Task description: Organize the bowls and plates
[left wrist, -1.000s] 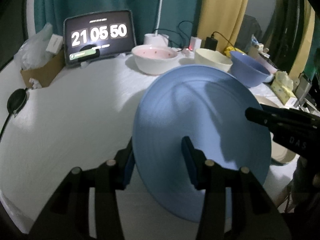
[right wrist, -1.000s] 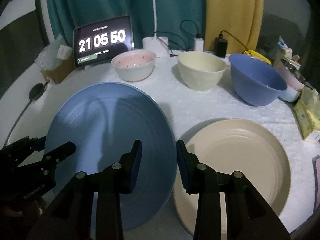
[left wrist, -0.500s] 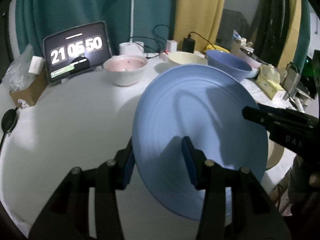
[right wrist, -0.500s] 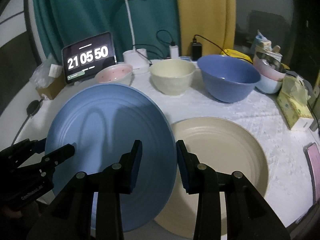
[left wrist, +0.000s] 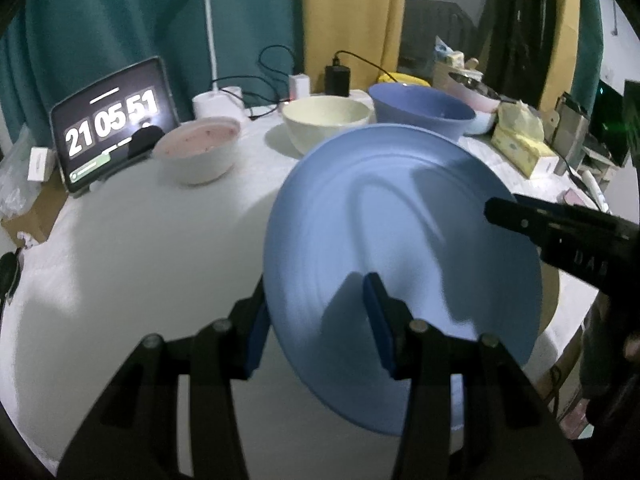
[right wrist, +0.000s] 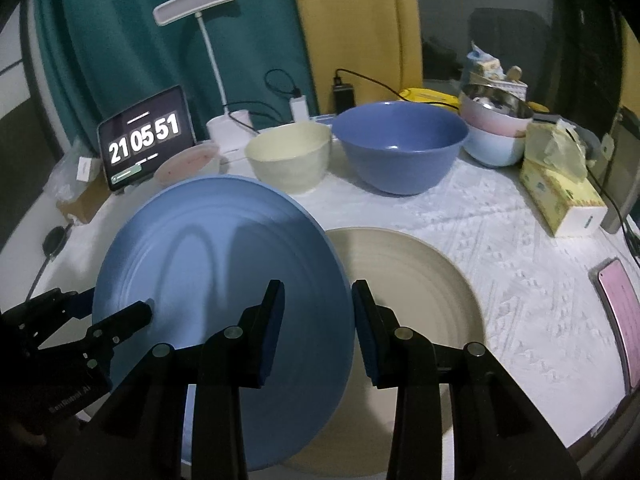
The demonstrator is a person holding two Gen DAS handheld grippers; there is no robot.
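Note:
A large blue plate (left wrist: 400, 240) hangs tilted above the white tablecloth, held by both grippers at opposite rims. My left gripper (left wrist: 316, 324) is shut on its near-left rim, and my right gripper (right wrist: 318, 320) is shut on its right rim. In the right wrist view the blue plate (right wrist: 220, 272) overlaps the left edge of a beige plate (right wrist: 420, 280) lying flat on the cloth. Behind stand a pink bowl (right wrist: 188, 164), a cream bowl (right wrist: 288, 156) and a blue bowl (right wrist: 400, 144) in a row.
A tablet clock (right wrist: 146, 140) and a desk lamp (right wrist: 196, 4) stand at the back left, with cables and chargers behind the bowls. Stacked bowls (right wrist: 496, 136) and a tissue box (right wrist: 560, 196) sit at the right, and a pink phone (right wrist: 620, 304) lies near the right edge.
Both grippers have carried the blue plate to the right, so it now overlaps the beige plate's left edge. Both grips are unchanged.

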